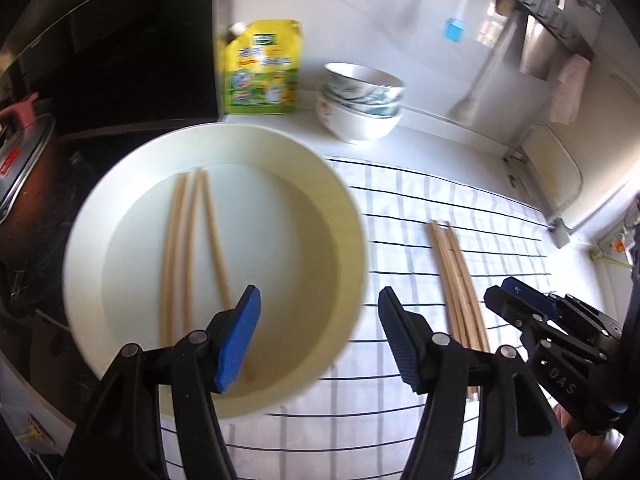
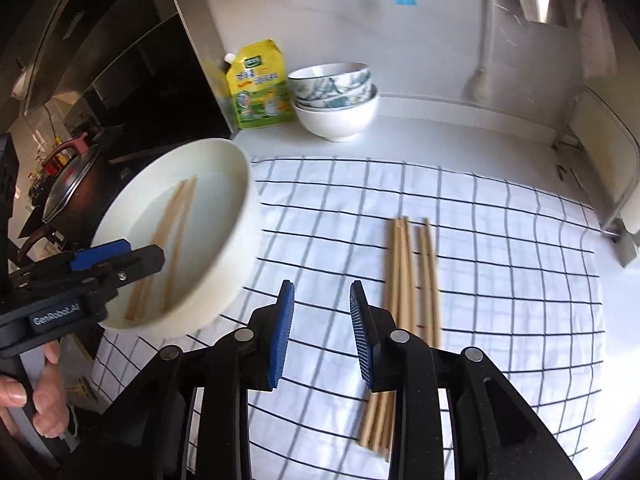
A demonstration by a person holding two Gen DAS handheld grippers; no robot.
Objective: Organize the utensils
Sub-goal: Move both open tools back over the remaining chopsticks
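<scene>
Mid-transfer of chopsticks: three remain in the cream dish at the worktop's left edge, while the chopstick bundle lies on the checked cloth. The left gripper and the right gripper both have their jaws spread, empty. Next likely needs another pinch from the dish.

Checked cloth lies open right of chopsticks; basin blocks left.
</scene>
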